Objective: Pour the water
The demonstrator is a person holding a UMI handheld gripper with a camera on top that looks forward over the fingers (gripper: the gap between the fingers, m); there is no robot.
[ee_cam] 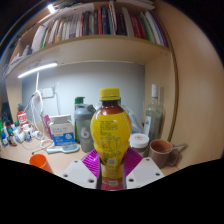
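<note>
the gripper (112, 172) clamps a yellow bottle (110, 135) upright, near a mug (162, 152).

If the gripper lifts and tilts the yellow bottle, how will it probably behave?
The bottle looks nearly full of yellow liquid, so it is probably heavy for its size. It is tall and narrow, so a push near the top may tip it. The orange cap is on, so tilting should spill nothing yet.

The bottle (110, 135) stands between the fingers (88, 165) on the desk (60, 158). Right of the bottle — a jar (139, 143), then a mug (163, 152). Left of it — a box (62, 129). Above it, a bookshelf (95, 25).
</note>
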